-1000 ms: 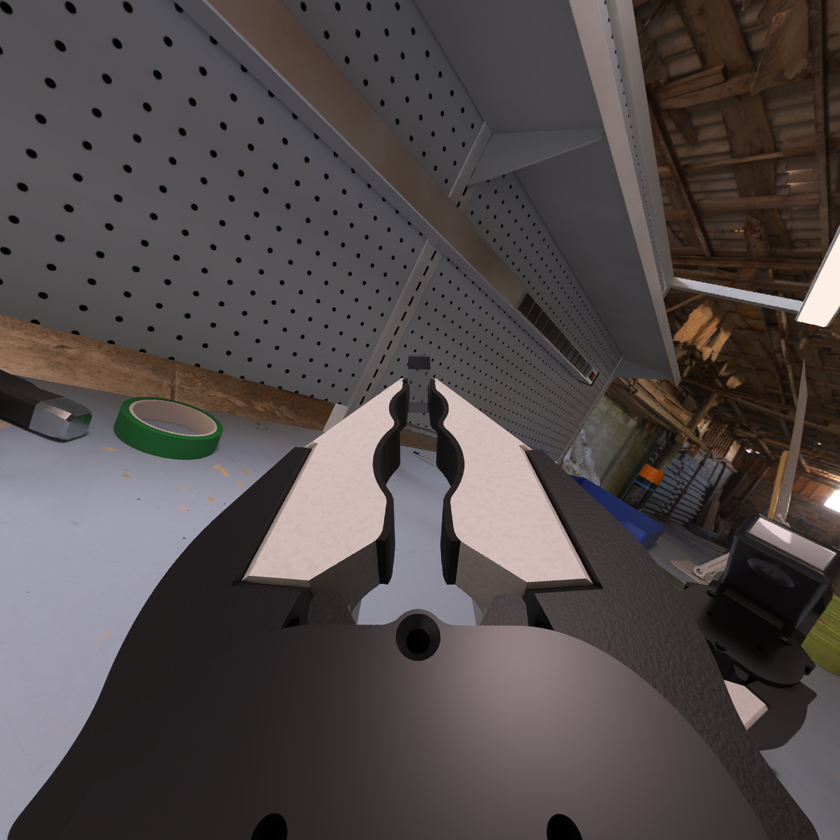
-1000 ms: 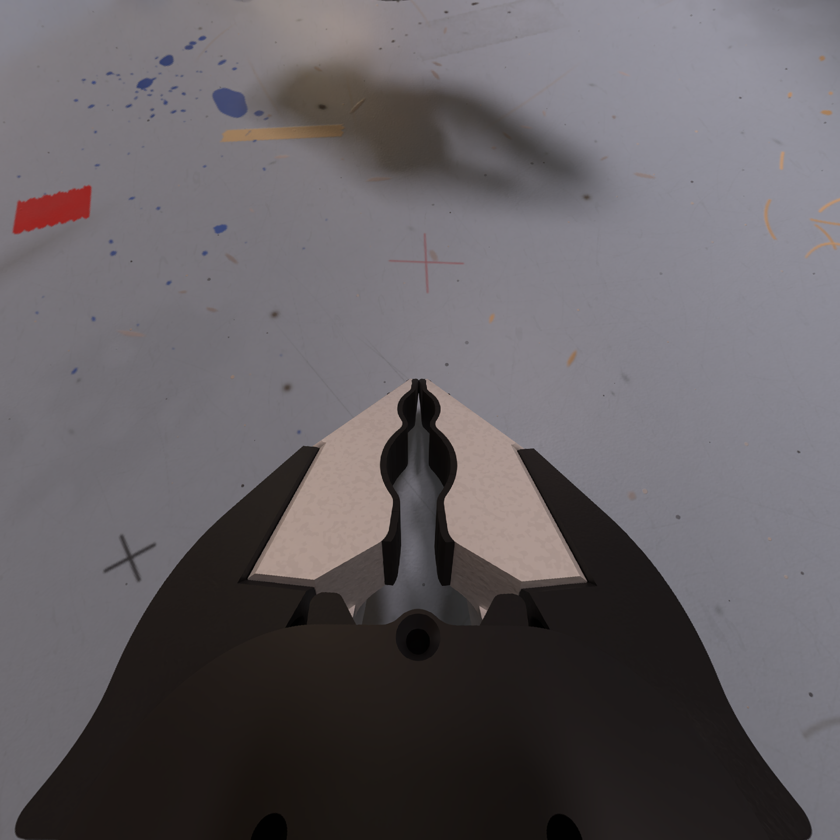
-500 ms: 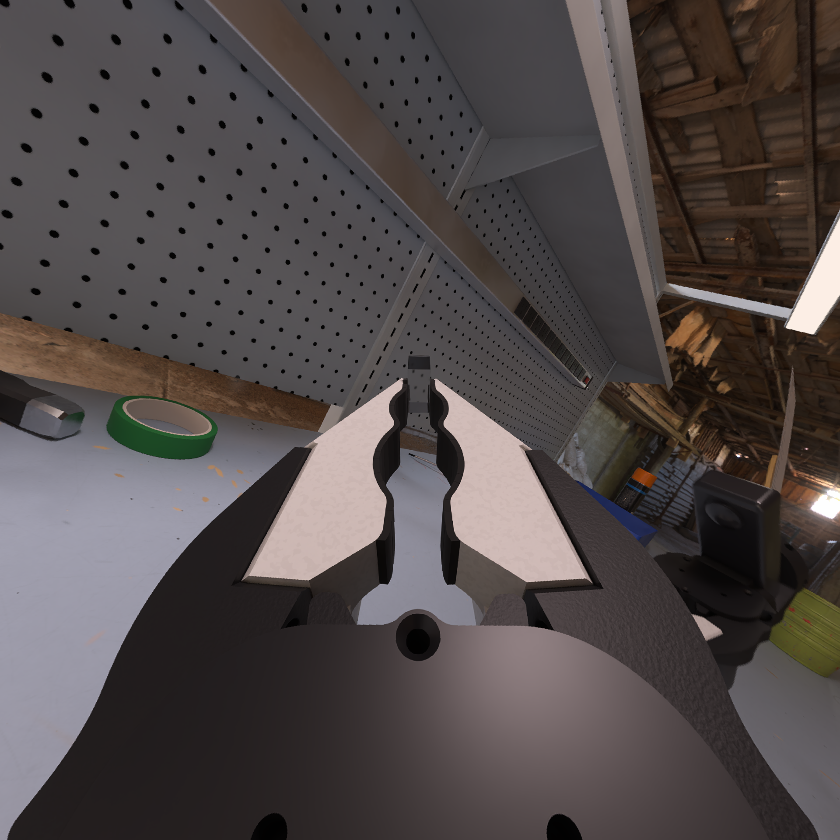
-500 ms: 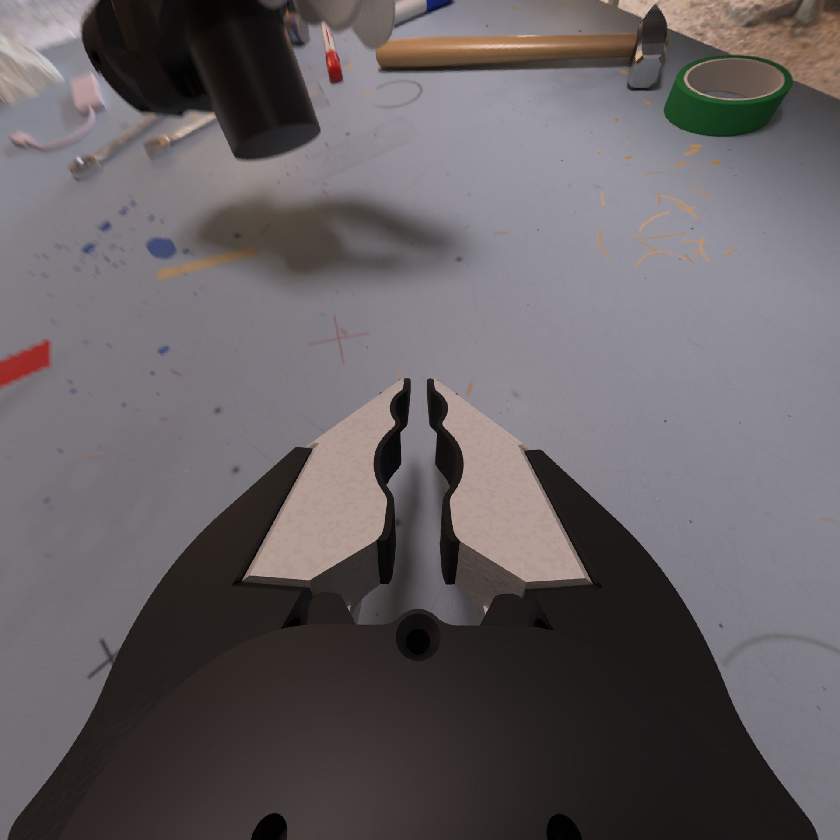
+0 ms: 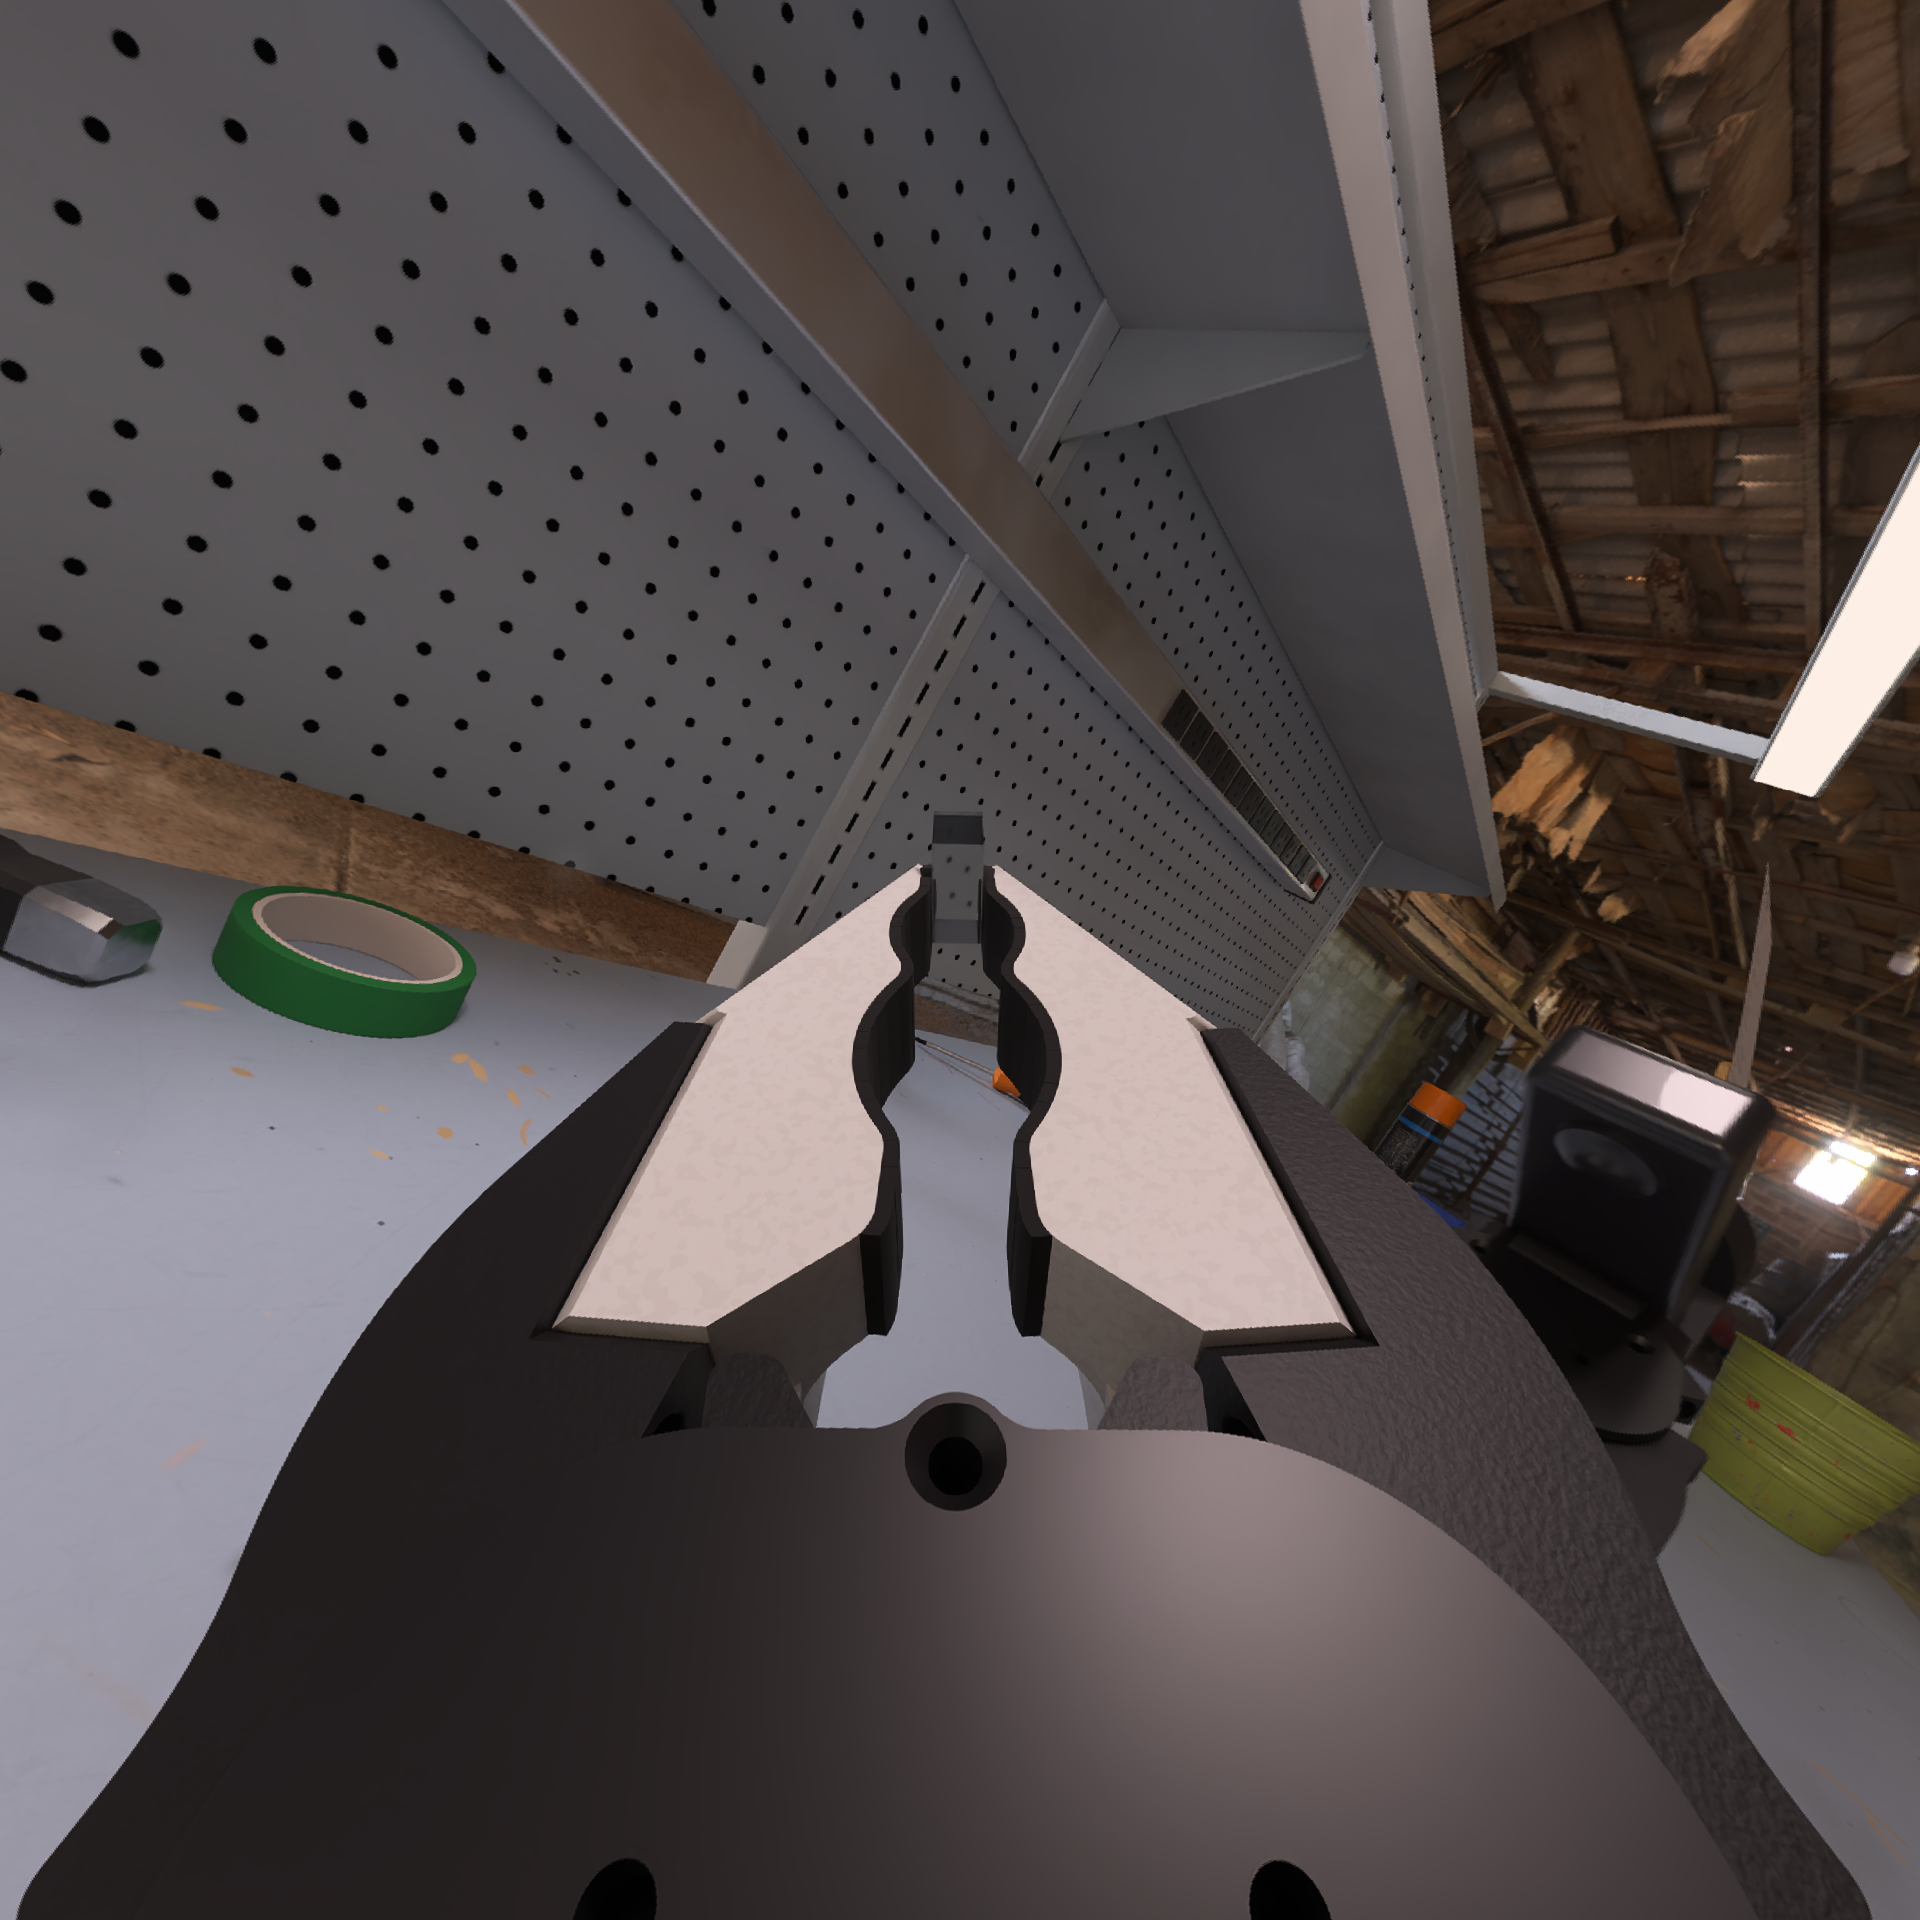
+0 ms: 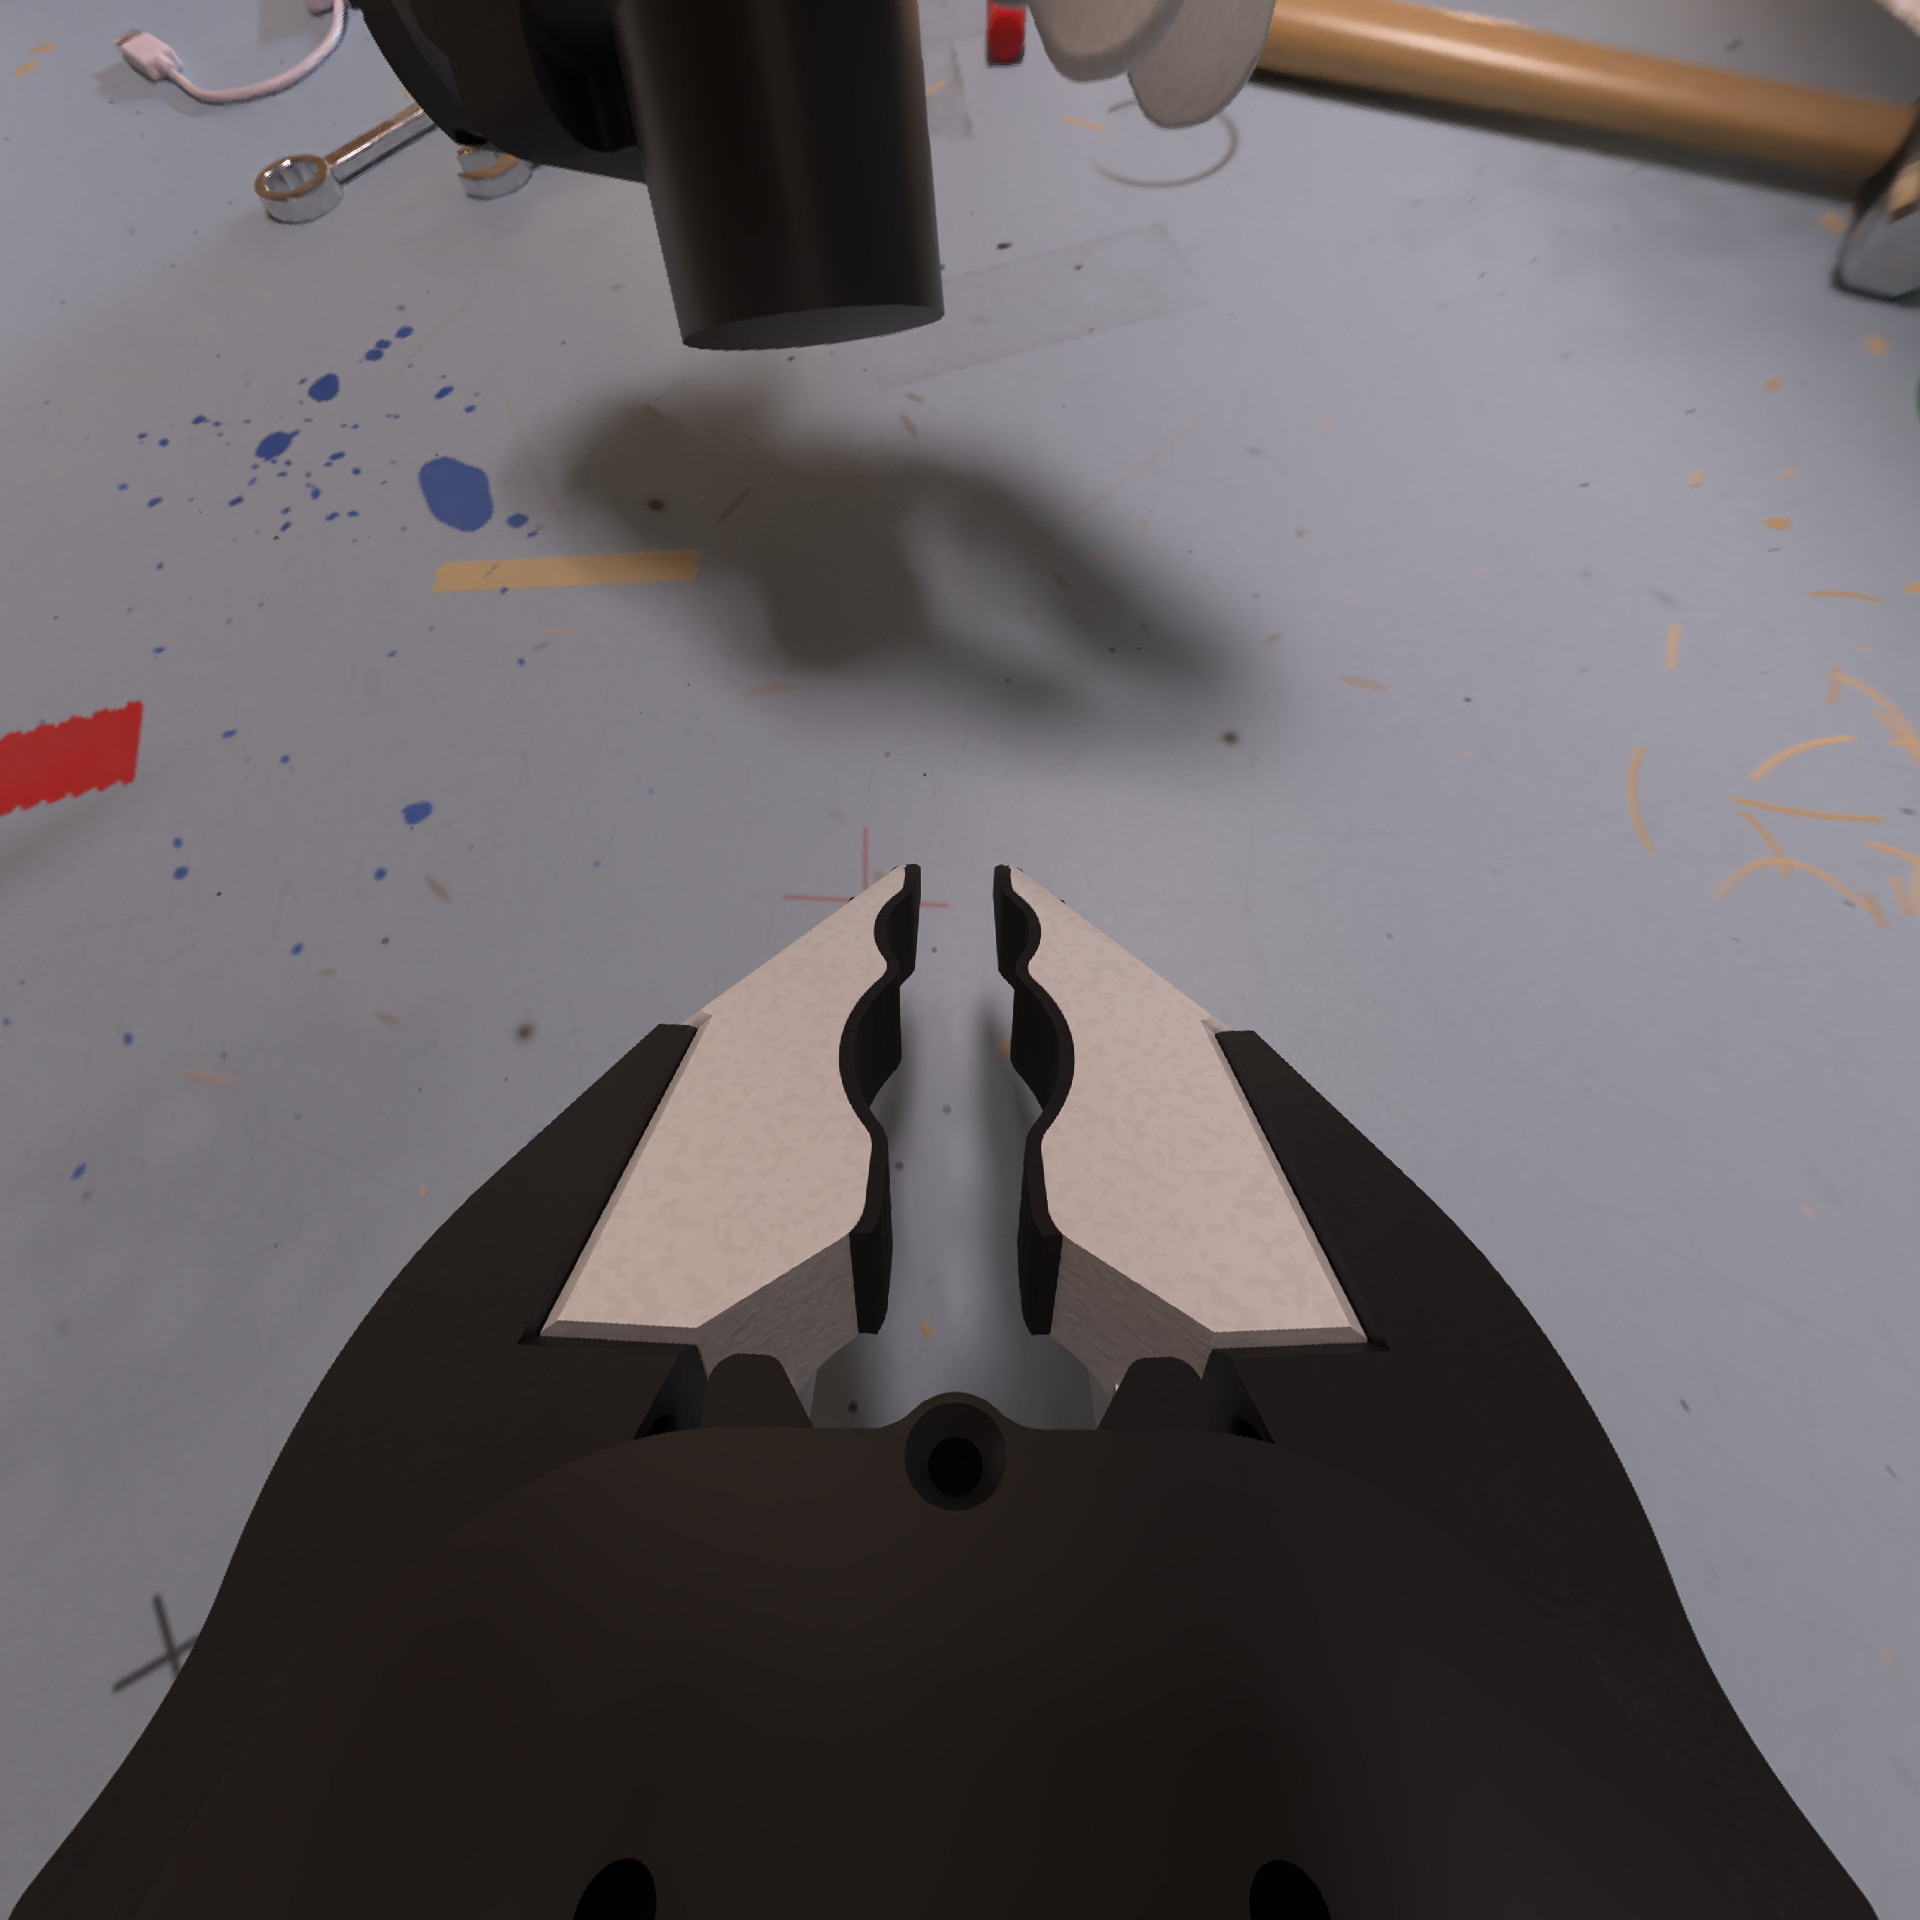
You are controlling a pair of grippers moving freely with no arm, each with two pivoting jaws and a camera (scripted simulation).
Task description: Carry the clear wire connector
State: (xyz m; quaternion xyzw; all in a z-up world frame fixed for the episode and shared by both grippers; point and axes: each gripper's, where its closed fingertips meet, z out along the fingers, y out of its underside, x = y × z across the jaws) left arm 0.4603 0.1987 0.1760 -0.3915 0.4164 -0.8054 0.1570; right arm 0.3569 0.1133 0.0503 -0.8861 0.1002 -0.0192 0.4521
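Note:
My left gripper (image 5: pixel 957 883) is shut on the clear wire connector (image 5: pixel 957 836), a small grey see-through block pinched at the fingertips and held up in the air before the pegboard (image 5: pixel 416 416). My right gripper (image 6: pixel 954 878) is open by a narrow gap and empty, low over the grey bench top (image 6: pixel 1351 935). The left gripper's black body (image 6: pixel 769 177) hangs above and ahead in the right wrist view. The right gripper's black body (image 5: pixel 1621 1195) shows at the right in the left wrist view. The connector is hidden in the right wrist view.
A green tape roll (image 5: pixel 343 961) and a hammer head (image 5: pixel 78 930) lie at the left near the pegboard. A shelf (image 5: pixel 1247 312) runs overhead. A yellow-green tub (image 5: pixel 1808 1455) stands at the right. A wrench (image 6: pixel 332 171), a white cable (image 6: pixel 239 73) and the hammer handle (image 6: pixel 1558 83) lie ahead.
My right gripper has gone from shut to open and has drawn closer to the left gripper. The left gripper keeps its hold on the connector and has barely moved.

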